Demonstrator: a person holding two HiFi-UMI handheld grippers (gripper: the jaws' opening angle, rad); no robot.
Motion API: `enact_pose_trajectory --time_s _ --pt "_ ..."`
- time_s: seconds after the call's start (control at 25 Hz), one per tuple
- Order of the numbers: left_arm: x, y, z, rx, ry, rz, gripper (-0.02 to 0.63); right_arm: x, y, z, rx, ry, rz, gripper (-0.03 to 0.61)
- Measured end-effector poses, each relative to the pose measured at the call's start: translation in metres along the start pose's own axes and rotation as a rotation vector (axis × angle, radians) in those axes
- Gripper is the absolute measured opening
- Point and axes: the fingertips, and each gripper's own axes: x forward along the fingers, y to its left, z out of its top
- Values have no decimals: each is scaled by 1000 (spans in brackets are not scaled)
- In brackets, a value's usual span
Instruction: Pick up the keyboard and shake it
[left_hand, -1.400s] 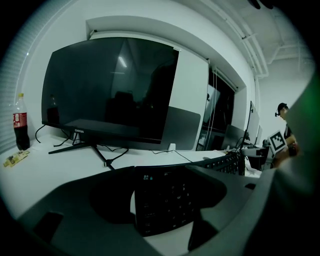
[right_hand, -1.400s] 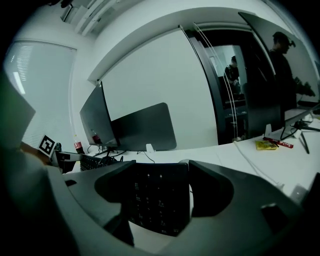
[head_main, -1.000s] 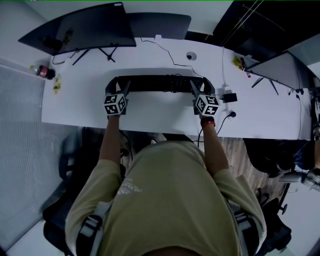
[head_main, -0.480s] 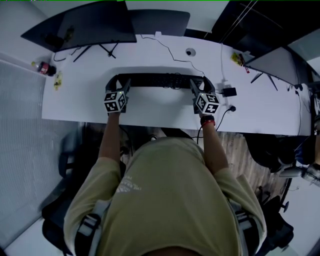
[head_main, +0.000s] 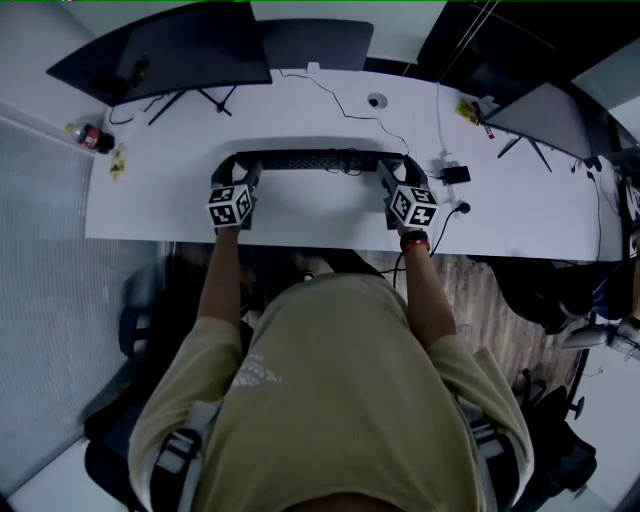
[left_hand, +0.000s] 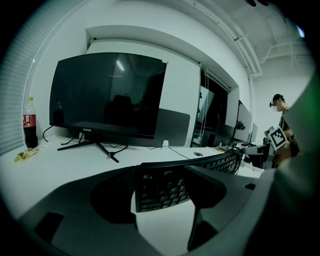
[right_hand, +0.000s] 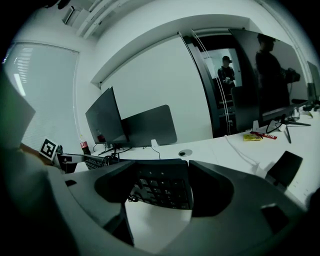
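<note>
Keyboard (head_main: 318, 160) sits crosswise just in front of the monitor (head_main: 190, 50), long side parallel to the screen, carried at both ends. Left gripper (head_main: 243, 172) takes the end nearer the monitor's stand. Right gripper (head_main: 392, 172) takes the other end, out past the monitor's right edge.

Left gripper view: jaws set wide, the keyboard's short end filling the gap between them, pads against it. Right gripper view: much the same, jaws wide and closed over the opposite short end, keys facing up, slightly tilted. Neither gripper is empty.

White table (head_main: 300, 215) shows beneath the keyboard in both gripper views. In the head view a soft shadow rings the keyboard on the side toward the monitor.

Judgement: the keyboard is off the table, so the pick-up looks done. The shake cannot be read from one moment; count it as left to do, or only just begun. A thin cable runs from the keyboard's middle back toward the monitor and may tug once the shaking starts.
</note>
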Motion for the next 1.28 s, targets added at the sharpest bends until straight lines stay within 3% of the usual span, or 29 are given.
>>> enact_pose_trajectory --time_s 0.8,1.28 --pt "-43 -13 -35 8 62 -3 313 -46 19 -33 -56 53 14 337" --pt "-66 -19 -69 42 126 -11 313 -69 26 -65 -86 99 -27 337"
